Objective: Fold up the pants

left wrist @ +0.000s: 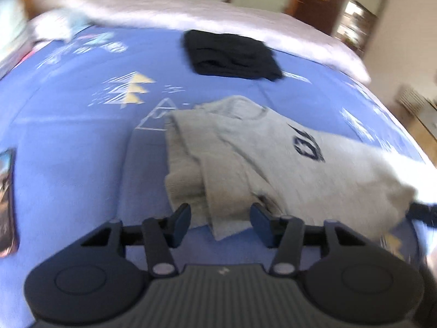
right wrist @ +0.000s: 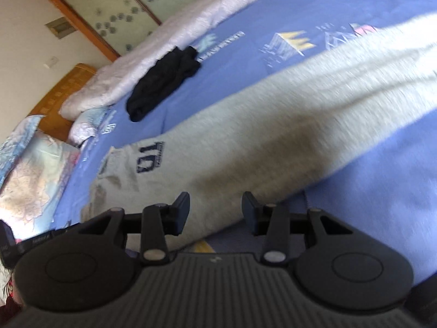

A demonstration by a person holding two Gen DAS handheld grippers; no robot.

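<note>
In the left wrist view a phone-like flat object [left wrist: 6, 199] lies at the far left edge of the blue patterned bedsheet [left wrist: 68, 150]; the left gripper [left wrist: 221, 222] hovers low over the sheet with its jaws apart, and the waist end of the grey pants [left wrist: 245, 153] lies between and just beyond the fingertips, though the pads press on nothing; the pants stretch away to the right, where a dark shape at the frame edge, too blurred to identify, meets the cloth. A dark blue print on the pants reads roughly as "10" seen upside down; the smaller lettering beside it is unreadable. Further back lies one folded black garment [left wrist: 232, 54], near a pale quilt [left wrist: 191, 11].

In the right wrist view the right gripper [right wrist: 215, 210] likewise stands parted, its fingers straddling the edge of the pants [right wrist: 273, 125] without pinching them; the same print shows to the left. Counted: one grey pair, one black garment [right wrist: 164, 82], two grippers.
</note>
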